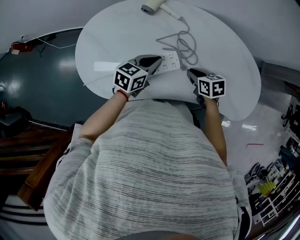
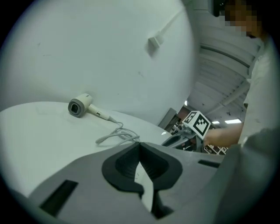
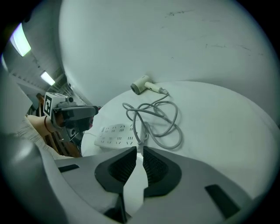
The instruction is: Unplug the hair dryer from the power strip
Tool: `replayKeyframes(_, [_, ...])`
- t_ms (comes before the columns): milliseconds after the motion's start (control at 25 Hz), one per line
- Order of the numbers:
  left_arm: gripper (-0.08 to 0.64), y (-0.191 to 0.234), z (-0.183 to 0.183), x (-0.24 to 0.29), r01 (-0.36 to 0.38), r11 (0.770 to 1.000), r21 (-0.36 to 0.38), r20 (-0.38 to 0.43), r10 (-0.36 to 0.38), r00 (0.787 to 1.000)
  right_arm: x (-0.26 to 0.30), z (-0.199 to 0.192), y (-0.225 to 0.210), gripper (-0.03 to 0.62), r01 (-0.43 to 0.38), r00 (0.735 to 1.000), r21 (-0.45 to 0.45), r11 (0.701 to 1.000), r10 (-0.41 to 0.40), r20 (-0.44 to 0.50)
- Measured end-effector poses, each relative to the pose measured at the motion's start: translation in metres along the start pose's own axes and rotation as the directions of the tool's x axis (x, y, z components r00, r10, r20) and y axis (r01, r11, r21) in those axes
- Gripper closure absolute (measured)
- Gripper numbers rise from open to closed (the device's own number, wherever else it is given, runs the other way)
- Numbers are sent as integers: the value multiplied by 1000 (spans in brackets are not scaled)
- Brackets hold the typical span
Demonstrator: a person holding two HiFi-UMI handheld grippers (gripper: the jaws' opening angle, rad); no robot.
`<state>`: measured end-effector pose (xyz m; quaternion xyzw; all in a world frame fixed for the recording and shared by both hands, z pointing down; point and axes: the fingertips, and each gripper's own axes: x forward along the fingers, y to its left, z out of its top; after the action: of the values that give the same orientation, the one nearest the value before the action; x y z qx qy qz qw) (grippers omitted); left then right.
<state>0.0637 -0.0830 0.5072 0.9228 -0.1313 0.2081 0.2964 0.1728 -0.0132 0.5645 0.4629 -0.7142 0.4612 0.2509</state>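
White counter (image 1: pixel 225 70): your hair dryer (image 3: pixel 141 86) looks plugged into the power strip (image 3: pixel 114 134), left gripper (image 2: pixel 139 145) and right gripper (image 3: pixel 139 151) jaws closed empty, so unplugging remains.

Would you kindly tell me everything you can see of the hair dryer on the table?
The hair dryer is a small, pale, plastic-looking unit with a short barrel, a dark round opening at one end and a slim handle. It lies on its side near the far edge of the white round table, and nothing but the table touches it. Its grey cord leaves the handle and runs in loose loops to the white power strip, where the plug appears to be still in.
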Motion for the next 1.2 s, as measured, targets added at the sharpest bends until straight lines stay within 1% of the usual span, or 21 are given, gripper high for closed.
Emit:
replayKeyframes(80, [554,-5,5,-3,17,999,-32,26,-16,1000,-10,6,-1,538,5,999,10,1000,-6,44])
replayKeyframes(160, [554,-11,10,-6,34,998,-46,44,-32,999,-21,16,2,538,-4,994,25,1000,1,108])
replayKeyframes(280, [554,-19,17,-10,54,997,-60,70,-50,996,-37,35,14,540,-32,978,17,999,28,209])
replayKeyframes(360, [554,-27,23,-13,85,993,-76,88,-78,993,-49,49,27,540,-54,958,-14,998,56,282])
replayKeyframes(480, [554,-44,31,-21,166,981,-105,132,-152,980,-65,68,52,541,-82,920,-92,992,111,375])
replayKeyframes(600, [554,-59,39,-31,213,973,-85,176,-196,965,-76,78,75,552,-110,889,-154,982,166,428])
replayKeyframes(680, [554,-68,41,-35,229,972,-50,184,-216,959,-80,81,87,559,-132,872,-170,977,196,450])
replayKeyframes(760, [554,-74,41,-39,245,969,-19,179,-238,955,-82,81,96,566,-139,865,-174,975,205,459])
replayKeyframes(920, [554,-81,36,-43,264,964,-12,169,-258,951,-78,75,106,568,-132,876,-200,971,209,434])
replayKeyframes(1200, [554,-80,39,-45,250,968,-14,183,-243,952,-77,78,109,568,-144,877,-209,967,222,425])
